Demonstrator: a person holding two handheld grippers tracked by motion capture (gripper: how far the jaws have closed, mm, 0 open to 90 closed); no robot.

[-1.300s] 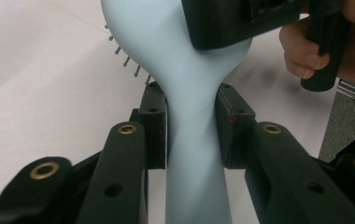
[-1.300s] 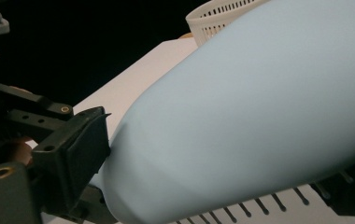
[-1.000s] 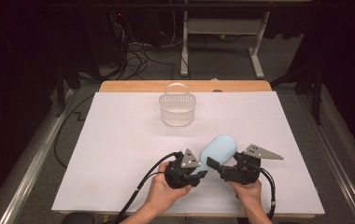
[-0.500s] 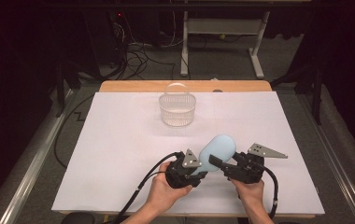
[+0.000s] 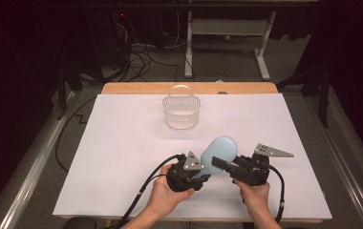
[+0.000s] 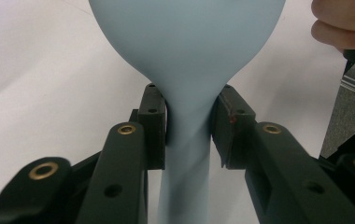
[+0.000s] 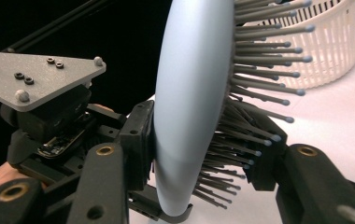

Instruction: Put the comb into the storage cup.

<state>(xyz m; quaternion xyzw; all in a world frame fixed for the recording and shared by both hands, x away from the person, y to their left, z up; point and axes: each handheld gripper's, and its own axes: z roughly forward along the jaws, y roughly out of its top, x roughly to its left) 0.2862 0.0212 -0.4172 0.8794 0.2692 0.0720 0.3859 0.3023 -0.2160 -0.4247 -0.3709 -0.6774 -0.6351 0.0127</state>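
We saw both the left gripper (image 5: 199, 174) and the right gripper (image 5: 228, 168) clenched on the hairbrush (image 5: 218, 153) between them, so uneven pulling could twist it loose.

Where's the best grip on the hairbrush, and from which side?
The narrow neck below the head of the hairbrush. The left gripper already clamps it there, one jaw on each edge; it is slim and bristle-free. The right gripper pinches the head front to back, one jaw on bristles, probably a springier hold.
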